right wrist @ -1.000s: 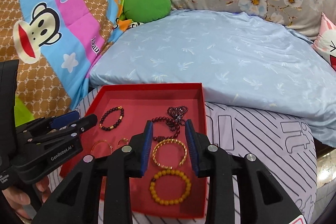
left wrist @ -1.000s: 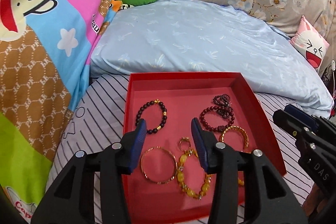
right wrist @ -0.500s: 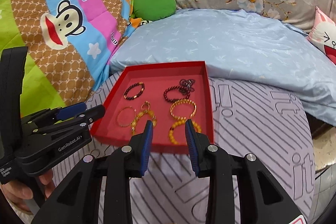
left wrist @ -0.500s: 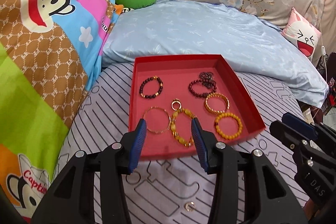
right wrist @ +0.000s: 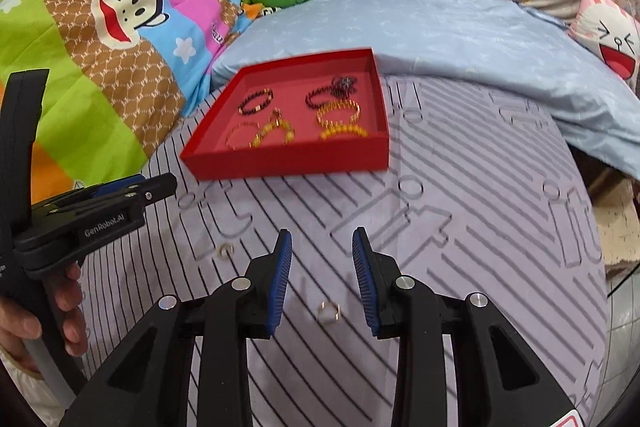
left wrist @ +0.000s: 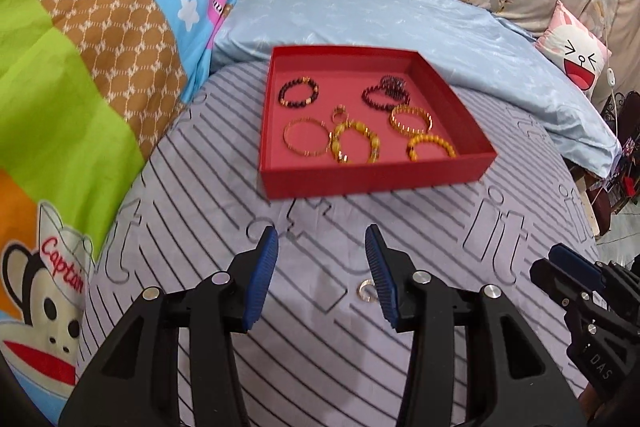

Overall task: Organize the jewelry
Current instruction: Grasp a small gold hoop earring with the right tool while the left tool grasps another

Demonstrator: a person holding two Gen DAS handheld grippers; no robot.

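On the striped bed, short of the red tray (left wrist: 372, 183), two rings lie loose. Our right gripper (right wrist: 322, 275) and left gripper (left wrist: 322, 275) hang spread; we should straddle each ring (right wrist: 329, 311) squarely, pinch gently.

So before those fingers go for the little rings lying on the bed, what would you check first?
1. Right gripper open: ok, fingers apart and holding nothing.
2. Left gripper open: ok, also holding nothing.
3. Target lined up: ok on the right, a small ring lies on the striped sheet between its fingers.
4. Second ring: not ok yet, it sits beside the left gripper's right-hand finger, off centre.
5. Red tray has room: ok, bare floor shows between the bracelets.
6. Grippers clear of each other: ok, they are apart.
7. Ring lying flat enough to pinch: cannot tell, too small.
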